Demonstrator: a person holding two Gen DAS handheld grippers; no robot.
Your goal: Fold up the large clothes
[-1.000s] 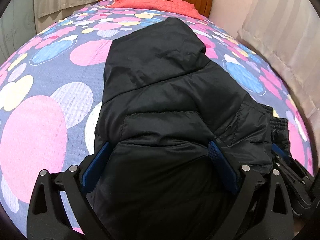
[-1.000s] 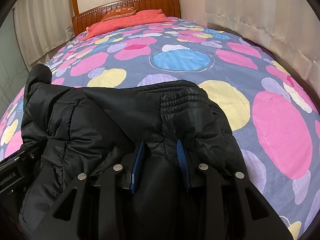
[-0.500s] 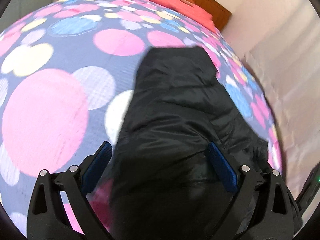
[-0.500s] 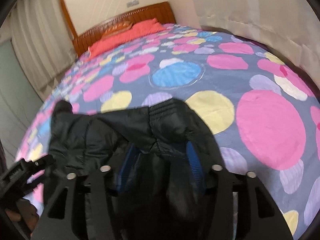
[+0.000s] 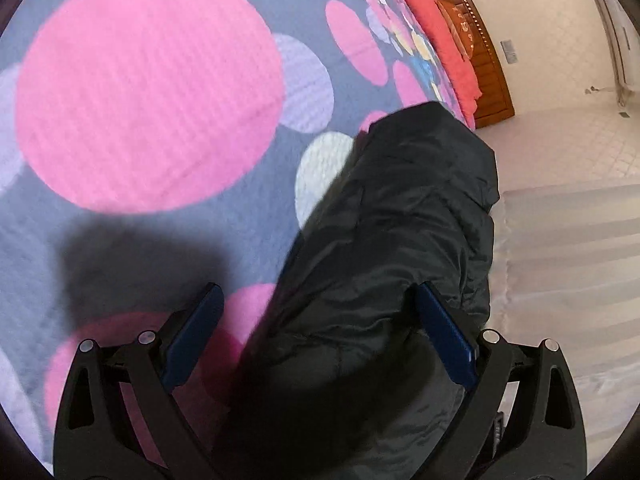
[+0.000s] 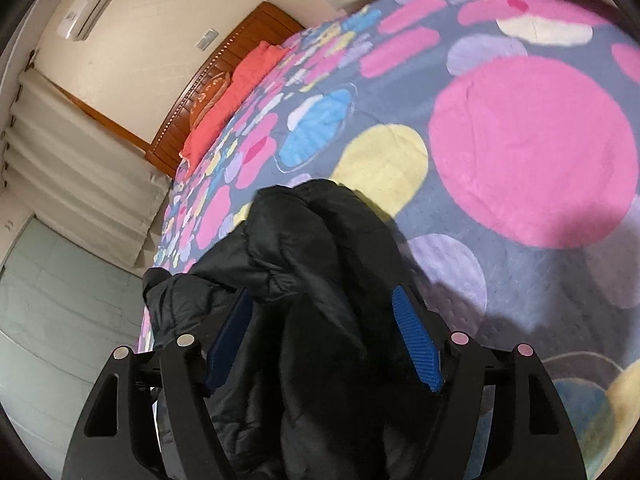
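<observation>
Both tilted: left hand-held gripper (image 5: 316, 328) open, right hand-held gripper (image 6: 324, 332) opening, apparently clear of jacket (image 6: 320, 280)

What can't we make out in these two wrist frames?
- Black jacket, left wrist view: near end cut off by the bottom edge; fold state unclear.
- Jacket, right wrist view: bunched between the opening right gripper; its far side is hidden behind its own bulk.
- Left gripper: not visible in the right wrist view; jacket contact with its fingers is unclear.
- Cushion print: too small and blurred.
</observation>
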